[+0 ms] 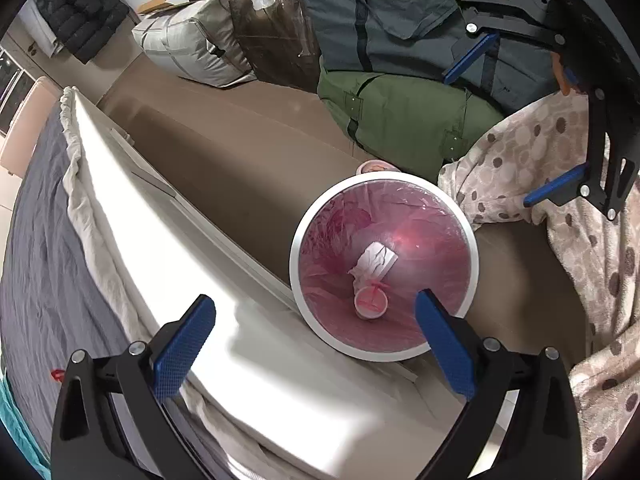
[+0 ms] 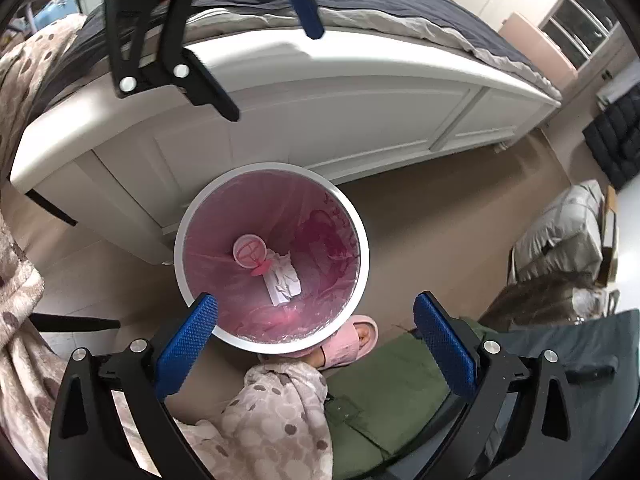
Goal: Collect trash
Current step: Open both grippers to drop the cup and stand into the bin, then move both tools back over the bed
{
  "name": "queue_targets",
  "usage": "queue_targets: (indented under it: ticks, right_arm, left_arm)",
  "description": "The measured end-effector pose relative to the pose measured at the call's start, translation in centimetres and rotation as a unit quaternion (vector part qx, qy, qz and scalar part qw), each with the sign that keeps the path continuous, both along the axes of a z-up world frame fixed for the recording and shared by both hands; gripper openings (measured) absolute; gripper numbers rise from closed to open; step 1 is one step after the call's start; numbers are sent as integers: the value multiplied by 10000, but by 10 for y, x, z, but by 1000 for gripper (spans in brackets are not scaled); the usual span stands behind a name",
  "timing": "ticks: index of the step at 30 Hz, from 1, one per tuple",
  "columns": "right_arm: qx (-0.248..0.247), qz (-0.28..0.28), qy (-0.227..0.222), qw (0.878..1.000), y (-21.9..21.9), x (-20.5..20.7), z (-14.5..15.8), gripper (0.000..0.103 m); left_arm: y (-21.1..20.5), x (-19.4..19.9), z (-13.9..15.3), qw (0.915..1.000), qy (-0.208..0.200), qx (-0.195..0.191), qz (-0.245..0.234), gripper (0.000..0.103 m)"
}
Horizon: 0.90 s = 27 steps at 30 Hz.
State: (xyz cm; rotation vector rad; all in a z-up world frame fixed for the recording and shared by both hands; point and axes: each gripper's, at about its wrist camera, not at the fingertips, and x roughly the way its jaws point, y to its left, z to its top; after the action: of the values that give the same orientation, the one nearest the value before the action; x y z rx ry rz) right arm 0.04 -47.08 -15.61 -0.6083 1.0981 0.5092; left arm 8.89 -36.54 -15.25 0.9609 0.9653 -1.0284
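Hovering over one white bin (image 1: 297, 280) with pink liner — left hand-held gripper (image 1: 316, 344) and right hand-held gripper (image 2: 316, 344) both wide, empty. Inside: one paper scrap (image 1: 376, 261), one small cup (image 1: 371, 302). Bin on floor beside bed (image 2: 320, 92).

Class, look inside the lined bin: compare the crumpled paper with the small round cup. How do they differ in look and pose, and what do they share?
The crumpled paper is white, flat and creased; the round cup is pinkish and smooth-rimmed. The paper lies spread on the bottom; the cup lies tipped, its mouth facing up toward the camera. Both touch, resting at the bottom of the pink-lined bin.
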Motion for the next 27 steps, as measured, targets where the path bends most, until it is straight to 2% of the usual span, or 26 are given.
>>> queue_targets:
  ticks: [9, 15, 19, 27]
  right_arm:
    - [-42, -154, -205, 9997, 10, -16, 25, 96]
    - [-82, -159, -475, 9987, 25, -36, 57, 96]
    - [-78, -186, -669, 9976, 35, -49, 74, 96]
    - [327, -321, -976, 9942, 58, -65, 112, 96]
  left_arm:
    - [23, -23, 28, 9994, -289, -180, 93, 98]
    - [51, -41, 56, 9976, -509, -392, 266, 98]
    - [74, -55, 70, 9954, -554, -597, 512, 98]
    - [128, -76, 85, 9871, -501, -978, 1160, 98]
